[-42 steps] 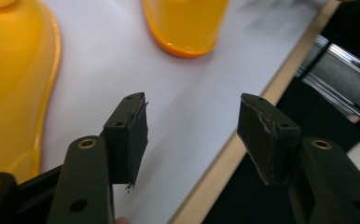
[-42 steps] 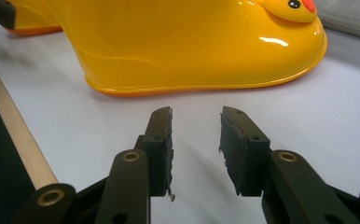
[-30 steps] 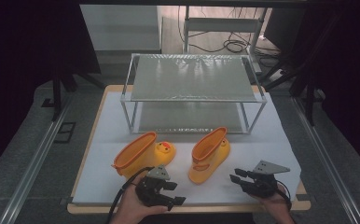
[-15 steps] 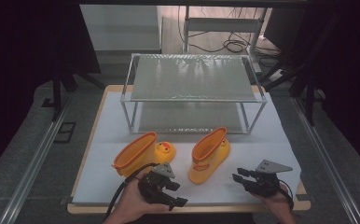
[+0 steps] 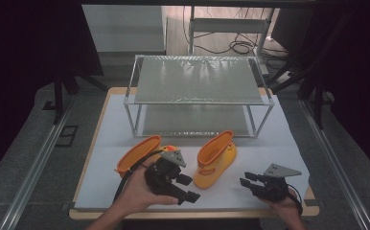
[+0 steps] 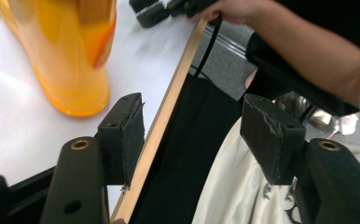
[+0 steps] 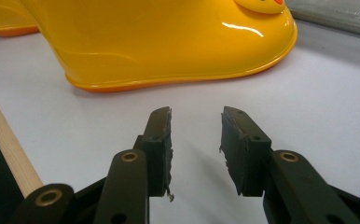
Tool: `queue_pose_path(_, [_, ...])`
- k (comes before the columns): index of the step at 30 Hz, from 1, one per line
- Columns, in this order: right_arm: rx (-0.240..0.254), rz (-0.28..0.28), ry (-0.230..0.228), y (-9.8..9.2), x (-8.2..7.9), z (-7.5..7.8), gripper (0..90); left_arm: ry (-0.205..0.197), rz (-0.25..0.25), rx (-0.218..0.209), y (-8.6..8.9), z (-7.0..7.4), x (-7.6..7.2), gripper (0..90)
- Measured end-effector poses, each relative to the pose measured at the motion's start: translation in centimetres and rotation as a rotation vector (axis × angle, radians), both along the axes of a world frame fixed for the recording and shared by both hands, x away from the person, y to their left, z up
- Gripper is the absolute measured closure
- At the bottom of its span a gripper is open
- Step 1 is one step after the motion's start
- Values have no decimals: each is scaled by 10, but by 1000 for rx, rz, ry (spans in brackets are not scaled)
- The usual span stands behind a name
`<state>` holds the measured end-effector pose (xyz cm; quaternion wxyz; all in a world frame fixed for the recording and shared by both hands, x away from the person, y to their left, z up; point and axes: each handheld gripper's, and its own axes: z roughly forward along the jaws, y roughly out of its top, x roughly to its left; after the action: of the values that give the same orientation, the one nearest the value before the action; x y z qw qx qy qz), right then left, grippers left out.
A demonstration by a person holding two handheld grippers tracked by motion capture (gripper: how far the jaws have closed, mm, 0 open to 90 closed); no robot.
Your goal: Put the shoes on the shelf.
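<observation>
Two yellow rubber boots rest on the white table cover. One boot [image 5: 139, 154] lies on its side at the left. The other boot [image 5: 215, 158] [image 6: 71, 56] [image 7: 169, 42] stands upright in the middle. My left gripper [image 5: 189, 188] [image 6: 192, 130] is raised off the table between the boots and the front edge, pointing right, jaws open and empty. My right gripper [image 5: 247, 180] [image 7: 197, 140] sits low on the cover, aimed at the upright boot's sole from a short distance, jaws open with nothing between them.
A metal rack [image 5: 197, 79] with two mesh shelves stands behind the boots. The table's wooden front edge [image 6: 169, 107] runs just below the left gripper. The far hand and its gripper [image 6: 159, 9] appear at the top of the left gripper view.
My left hand has lifted its gripper off the table and shifted slightly toward the boots. The right gripper and both boots have stayed in place.
</observation>
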<state>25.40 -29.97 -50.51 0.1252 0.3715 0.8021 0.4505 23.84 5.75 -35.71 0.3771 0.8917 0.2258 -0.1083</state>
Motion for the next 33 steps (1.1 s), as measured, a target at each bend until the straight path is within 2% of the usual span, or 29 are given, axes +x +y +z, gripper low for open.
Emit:
queue_pose_path(10, [-6, -7, 3, -3, 0, 1, 620, 24, -4, -41, -9, 37, 28, 398])
queue_pose_path(13, [-1, -7, 3, -3, 0, 1, 620, 32, 4, -35, -12, 41, 35, 400])
queue_pose_path(18, [-9, -5, 4, -3, 1, 0, 620, 56, 13, -48, -17, 49, 48, 400])
queue_pose_path(22, [-11, -4, 3, -3, 1, 0, 620, 57, 13, -51, -24, 61, 51, 402])
queue_pose_path(28, [-6, -7, 3, -4, 1, 1, 620, 27, -7, -28, -38, 79, 46, 402])
queue_pose_path(30, [-5, -7, 2, -3, 0, 1, 619, 12, -2, -5, -41, 83, 48, 403])
queue_pose_path(33, [-4, -7, 1, -3, 0, 2, 620, 21, 7, -6, -45, 85, 55, 406])
